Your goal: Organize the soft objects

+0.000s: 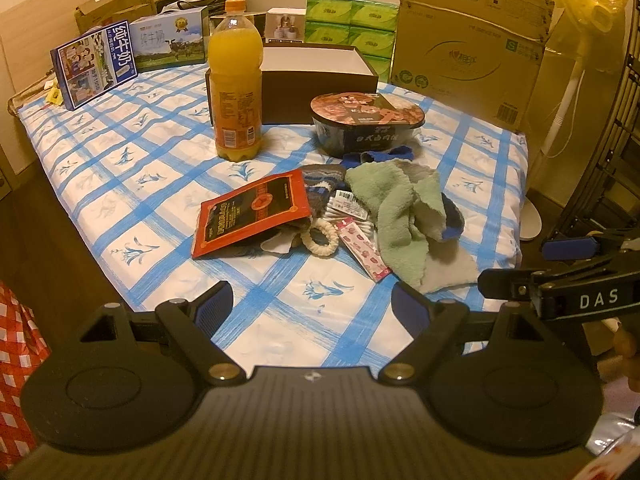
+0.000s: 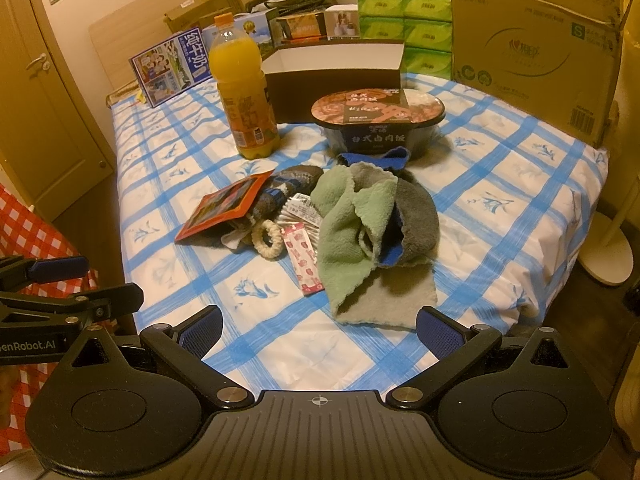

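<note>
right, left wrist view first: the left gripper hangs over the near edge of the blue-checked bed cover, fingers spread wide with nothing between them. the green towel lies ahead and a little to the right of the right-hand finger, well apart from both pads, draped over a grey cloth whose near corner comes close to that finger's tip. left of the towel sit a cream hair tie, a pink patterned strip and a red packet. behind the pile stand an orange drink bottle, a dark instant bowl and an open dark box. the right gripper pokes in at the right edge.

over to the right wrist view: the right gripper is also released, fingers wide apart and bare. the green towel lies straight ahead, between the lines of the two fingers but beyond their tips, not touching. the grey cloth under it reaches nearest, just short of the right-hand finger. a dark grey sock with a blue edge curls on the towel's right. the left gripper shows at the left edge.
</note>
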Demonstrator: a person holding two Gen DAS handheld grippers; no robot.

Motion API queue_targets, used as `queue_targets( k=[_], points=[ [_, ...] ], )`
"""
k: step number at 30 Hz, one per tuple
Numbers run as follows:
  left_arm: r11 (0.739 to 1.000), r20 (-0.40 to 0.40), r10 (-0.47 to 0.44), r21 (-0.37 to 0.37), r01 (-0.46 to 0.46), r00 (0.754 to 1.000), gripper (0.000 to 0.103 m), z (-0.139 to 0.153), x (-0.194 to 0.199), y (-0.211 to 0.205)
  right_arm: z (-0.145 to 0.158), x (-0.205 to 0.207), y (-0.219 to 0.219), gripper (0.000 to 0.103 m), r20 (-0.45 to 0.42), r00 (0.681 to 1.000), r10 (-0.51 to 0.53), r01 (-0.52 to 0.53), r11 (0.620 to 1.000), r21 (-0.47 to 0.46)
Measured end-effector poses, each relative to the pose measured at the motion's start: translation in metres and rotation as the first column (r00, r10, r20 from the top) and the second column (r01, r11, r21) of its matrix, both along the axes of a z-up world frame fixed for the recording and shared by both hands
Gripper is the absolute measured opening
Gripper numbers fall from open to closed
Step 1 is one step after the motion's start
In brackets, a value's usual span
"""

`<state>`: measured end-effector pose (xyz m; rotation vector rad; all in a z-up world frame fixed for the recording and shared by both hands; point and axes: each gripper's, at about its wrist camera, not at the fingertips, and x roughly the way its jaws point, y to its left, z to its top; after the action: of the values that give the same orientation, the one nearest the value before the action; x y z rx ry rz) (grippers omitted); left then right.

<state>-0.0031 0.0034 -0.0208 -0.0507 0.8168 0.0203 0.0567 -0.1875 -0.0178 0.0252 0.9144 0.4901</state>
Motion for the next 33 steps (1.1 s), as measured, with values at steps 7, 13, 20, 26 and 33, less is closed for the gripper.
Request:
queue_targets(
  k=[7,13,20,26,33],
  points=[
    [1.0,-0.001,0.018,0.008,-0.018,1.0,0.085,0.004,0.008,0.009,-0.005,0.008,0.006,0.103,0.009,1.0,0.003,-0.003,1.0,0.008],
    [0.999,-0.009,0.036,0.017,-0.035,0.999,0.085,0.004,0.011,0.012,-0.006,0.016,0.005,0.103,0.022,1.0,0.007,-0.007,1.0,0.012],
    [0.997,-0.01,0.053,0.058,-0.052,0.999,0.085,-0.002,0.026,0.017,-0.012,0.034,-0.004,0.103,0.041,0.999,-0.019,0.016,0.998,0.068],
    [0.993,0.011,0.073,0.087,-0.074,0.997,0.084,-0.009,0.033,0.022,-0.02,0.048,-0.01,0.103,0.056,0.998,-0.014,0.008,0.994,0.111],
    [0.991,0.015,0.06,0.115,-0.061,0.998,0.081,-0.021,0.049,0.026,-0.035,0.066,-0.013,0.092,0.089,0.996,-0.019,0.011,0.995,0.095]
  ],
)
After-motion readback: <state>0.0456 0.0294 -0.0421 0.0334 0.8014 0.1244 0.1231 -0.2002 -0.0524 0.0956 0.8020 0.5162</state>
